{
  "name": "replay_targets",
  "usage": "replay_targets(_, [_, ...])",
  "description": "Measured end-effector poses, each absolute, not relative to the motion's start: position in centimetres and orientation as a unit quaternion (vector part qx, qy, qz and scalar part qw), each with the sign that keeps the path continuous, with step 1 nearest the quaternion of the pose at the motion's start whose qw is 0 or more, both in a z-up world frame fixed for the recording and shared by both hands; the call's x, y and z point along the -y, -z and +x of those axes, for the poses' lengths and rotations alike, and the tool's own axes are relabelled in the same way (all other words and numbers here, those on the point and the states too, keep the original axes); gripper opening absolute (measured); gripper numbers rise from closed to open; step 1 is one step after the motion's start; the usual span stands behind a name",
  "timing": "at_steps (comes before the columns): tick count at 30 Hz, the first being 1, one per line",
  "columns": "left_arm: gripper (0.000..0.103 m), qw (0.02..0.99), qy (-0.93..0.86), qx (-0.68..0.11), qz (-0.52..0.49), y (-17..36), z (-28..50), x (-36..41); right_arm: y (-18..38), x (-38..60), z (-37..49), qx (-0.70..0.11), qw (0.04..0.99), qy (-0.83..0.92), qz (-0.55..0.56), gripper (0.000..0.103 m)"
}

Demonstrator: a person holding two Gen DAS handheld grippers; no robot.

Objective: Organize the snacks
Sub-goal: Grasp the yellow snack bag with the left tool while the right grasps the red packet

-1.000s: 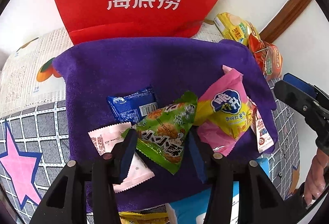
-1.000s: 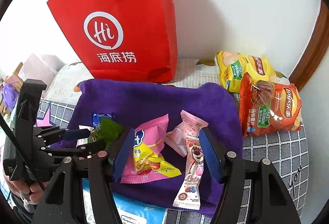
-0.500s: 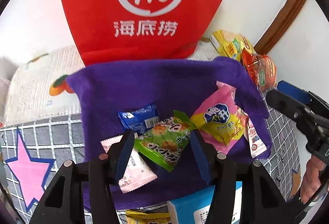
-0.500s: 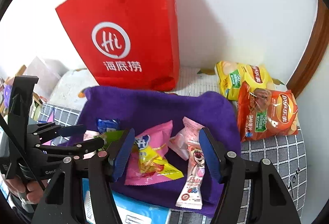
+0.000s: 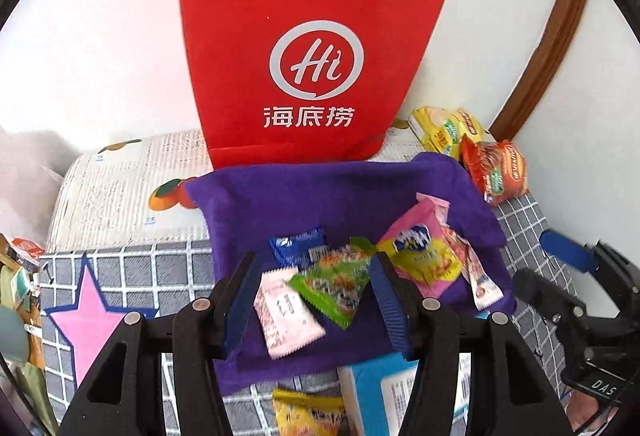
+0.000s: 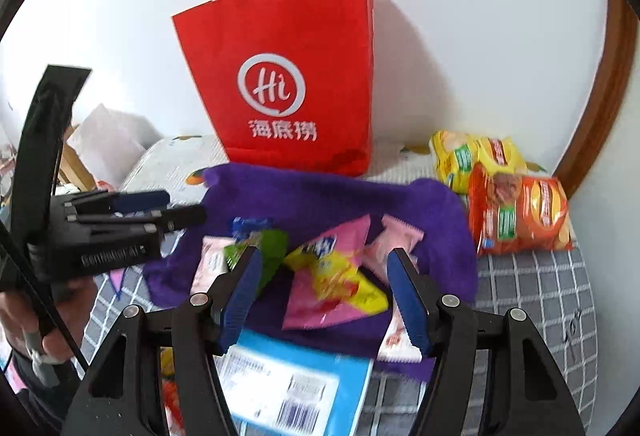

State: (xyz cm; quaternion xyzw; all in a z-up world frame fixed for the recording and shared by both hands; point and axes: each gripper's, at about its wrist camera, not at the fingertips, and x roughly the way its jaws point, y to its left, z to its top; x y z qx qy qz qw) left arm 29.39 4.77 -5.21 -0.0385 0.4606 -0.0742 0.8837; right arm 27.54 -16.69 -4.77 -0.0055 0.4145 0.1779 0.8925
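Two grippers, both spread wide, nothing held. Left gripper point(image 5: 312, 300) above purple cloth point(image 5: 320, 192), green snack packet point(image 5: 334, 282) and pale pink packet point(image 5: 286, 312) lying between its fingers. Right gripper point(image 6: 324, 292) over pink-yellow packet point(image 6: 332, 276) on same cloth. Blue packet point(image 5: 300, 246) just behind green one. Red paper bag point(image 6: 288, 76) upright behind cloth. Yellow chip bag point(image 6: 476, 156) and orange chip bag point(image 6: 520, 220) touching, right of cloth.

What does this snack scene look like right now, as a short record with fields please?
surface: purple towel on a checked cover
on towel: green packet, blue packet, pink-yellow packet
behind towel: red paper bag, upright
right of towel: orange chip bag, yellow chip bag
left gripper: open, empty
right gripper: open, empty
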Motion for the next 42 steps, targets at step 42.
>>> replay_targets(42, [0.054, 0.86, 0.074, -0.499, -0.075, 10.3, 16.4, -11.5, 17.1, 9.0, 16.1, -0.477, 0.832, -0.268, 0.088, 0.033])
